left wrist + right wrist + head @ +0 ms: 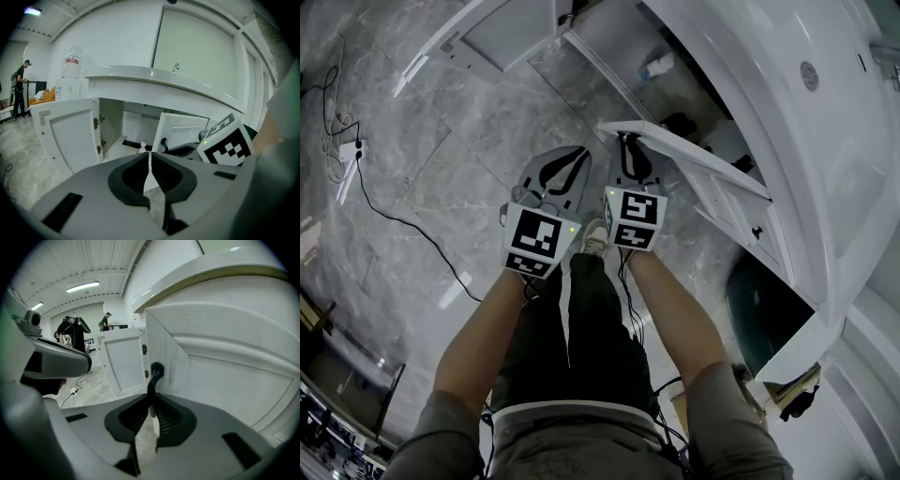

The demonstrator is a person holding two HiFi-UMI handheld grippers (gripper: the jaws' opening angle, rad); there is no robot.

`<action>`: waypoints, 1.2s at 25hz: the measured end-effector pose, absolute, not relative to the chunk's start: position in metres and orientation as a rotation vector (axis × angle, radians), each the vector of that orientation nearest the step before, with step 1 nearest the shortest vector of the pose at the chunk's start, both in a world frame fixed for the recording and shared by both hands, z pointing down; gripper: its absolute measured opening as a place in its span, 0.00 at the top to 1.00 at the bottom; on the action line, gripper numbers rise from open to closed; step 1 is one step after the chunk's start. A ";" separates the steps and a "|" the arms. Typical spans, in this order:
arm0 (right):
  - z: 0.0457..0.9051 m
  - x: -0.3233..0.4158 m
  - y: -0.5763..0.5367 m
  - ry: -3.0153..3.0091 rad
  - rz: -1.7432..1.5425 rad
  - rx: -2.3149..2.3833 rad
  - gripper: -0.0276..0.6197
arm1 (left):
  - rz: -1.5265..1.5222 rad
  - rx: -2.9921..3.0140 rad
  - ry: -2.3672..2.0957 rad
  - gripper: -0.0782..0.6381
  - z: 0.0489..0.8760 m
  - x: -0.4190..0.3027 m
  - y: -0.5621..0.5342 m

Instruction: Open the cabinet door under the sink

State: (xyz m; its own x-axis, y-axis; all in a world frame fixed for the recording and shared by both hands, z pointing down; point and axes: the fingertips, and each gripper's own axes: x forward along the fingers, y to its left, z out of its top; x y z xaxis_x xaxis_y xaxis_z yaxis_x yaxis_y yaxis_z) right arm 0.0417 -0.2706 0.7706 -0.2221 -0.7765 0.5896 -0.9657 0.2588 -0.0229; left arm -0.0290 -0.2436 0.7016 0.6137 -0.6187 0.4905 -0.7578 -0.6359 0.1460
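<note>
The white vanity has both cabinet doors swung open. The right door juts out towards me, and my right gripper is at its free edge. In the right gripper view that gripper is shut on the door's black handle, with the door panel filling the right side. Just left of it, my left gripper hangs over the floor. Its jaws are shut with nothing between them. The left door stands wide open.
A small white bottle lies inside the open cabinet. A power strip and cables lie on the grey marble floor at left. A dark bin sits under the counter at right. A person stands far off.
</note>
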 end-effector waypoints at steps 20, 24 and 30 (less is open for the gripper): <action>0.777 0.069 -0.084 -2.166 0.471 1.288 0.87 | 0.718 2.580 -0.873 0.85 0.714 0.021 -0.116; 0.779 0.097 -0.051 -2.125 0.509 1.270 0.87 | 0.769 2.620 -0.736 0.85 0.717 0.047 -0.097; 0.782 0.131 -0.026 -2.058 0.512 1.283 0.87 | 0.833 2.636 -0.571 0.85 0.725 0.082 -0.092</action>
